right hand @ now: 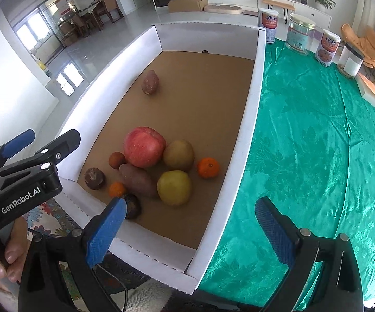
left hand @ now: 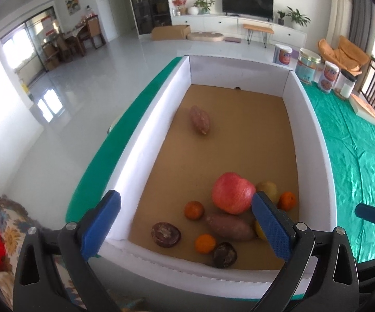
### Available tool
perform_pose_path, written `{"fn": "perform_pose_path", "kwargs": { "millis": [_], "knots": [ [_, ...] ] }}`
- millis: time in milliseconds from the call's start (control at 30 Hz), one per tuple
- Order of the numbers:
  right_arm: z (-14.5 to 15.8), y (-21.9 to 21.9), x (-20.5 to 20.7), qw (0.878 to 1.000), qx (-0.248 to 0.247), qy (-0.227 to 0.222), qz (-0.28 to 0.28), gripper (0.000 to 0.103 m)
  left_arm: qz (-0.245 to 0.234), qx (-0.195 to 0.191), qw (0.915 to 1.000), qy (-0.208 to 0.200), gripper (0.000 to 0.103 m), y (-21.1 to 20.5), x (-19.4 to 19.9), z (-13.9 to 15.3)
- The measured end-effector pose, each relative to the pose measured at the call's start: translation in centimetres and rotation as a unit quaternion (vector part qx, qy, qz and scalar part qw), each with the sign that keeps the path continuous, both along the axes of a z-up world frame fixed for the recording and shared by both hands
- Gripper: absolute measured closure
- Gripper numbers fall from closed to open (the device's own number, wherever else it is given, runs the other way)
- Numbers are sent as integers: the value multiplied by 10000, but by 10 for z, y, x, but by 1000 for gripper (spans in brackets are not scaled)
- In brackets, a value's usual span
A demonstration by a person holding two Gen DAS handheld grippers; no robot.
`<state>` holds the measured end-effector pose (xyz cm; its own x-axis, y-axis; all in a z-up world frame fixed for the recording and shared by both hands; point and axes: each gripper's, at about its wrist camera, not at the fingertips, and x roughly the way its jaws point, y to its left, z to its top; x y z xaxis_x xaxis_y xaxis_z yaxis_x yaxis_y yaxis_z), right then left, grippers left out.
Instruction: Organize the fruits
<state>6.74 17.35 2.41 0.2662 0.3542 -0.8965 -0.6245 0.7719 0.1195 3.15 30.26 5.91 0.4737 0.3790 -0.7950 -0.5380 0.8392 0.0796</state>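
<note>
Looking down from the left wrist, the left gripper (left hand: 186, 217) hangs over the near end of a white-walled box (left hand: 145, 140) with a brown floor, its blue pads spread wide and nothing between them. Near the box's near wall lie a large red apple (left hand: 233, 192), three small oranges (left hand: 194, 210), a long sweet potato (left hand: 229, 227) and two dark round fruits (left hand: 165, 234). A second sweet potato (left hand: 199, 119) lies alone toward the far end. The box sits on a green tablecloth (left hand: 356, 156), and the right gripper's blue tip (left hand: 369, 213) shows at the right edge.

From the right wrist, the right gripper (right hand: 190, 230) is also spread wide and empty — its left pad over the box's near wall (right hand: 145, 254), its right pad over the green tablecloth (right hand: 317, 130). Here two yellow-green pears (right hand: 174, 187) show beside the red apple (right hand: 144, 147), with an orange (right hand: 208, 167) to their right. The left gripper (right hand: 31, 153) stands at the left edge — a hand (right hand: 2, 254) holds it. Several jars (right hand: 300, 35) stand on the cloth, far right.
</note>
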Motion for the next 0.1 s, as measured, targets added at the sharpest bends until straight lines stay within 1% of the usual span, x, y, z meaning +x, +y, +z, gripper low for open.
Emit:
{"fn": "perform_pose_path", "kwargs": {
  "millis": [100],
  "knots": [
    [2, 1, -3, 10000, 30, 12, 32, 4, -3, 171, 9999, -19, 1, -2, -3, 0]
  ]
}}
